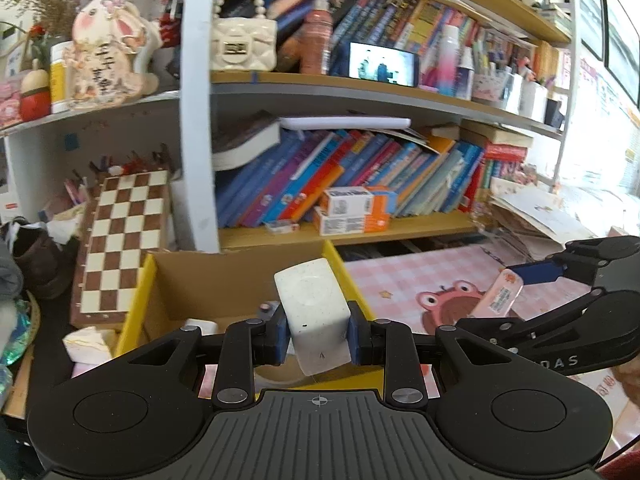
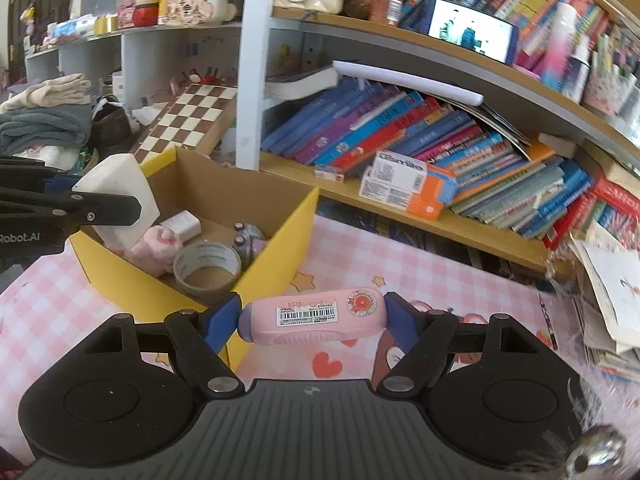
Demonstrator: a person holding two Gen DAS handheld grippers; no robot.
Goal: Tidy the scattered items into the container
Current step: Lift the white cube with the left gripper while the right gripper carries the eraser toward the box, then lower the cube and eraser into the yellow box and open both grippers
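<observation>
My left gripper is shut on a white speckled block and holds it above the near edge of the yellow cardboard box. The block also shows in the right wrist view, over the box's left side. My right gripper is shut on a pink capsule-shaped case with a barcode label, held lengthwise between the blue pads just right of the yellow box. The case also shows in the left wrist view. Inside the box lie a tape roll, a pink plush and a small white box.
The box stands on a pink checked mat with a cartoon frog print. Behind are bookshelves full of books, a chessboard leaning to the left, folded clothes, and a paper stack at the right.
</observation>
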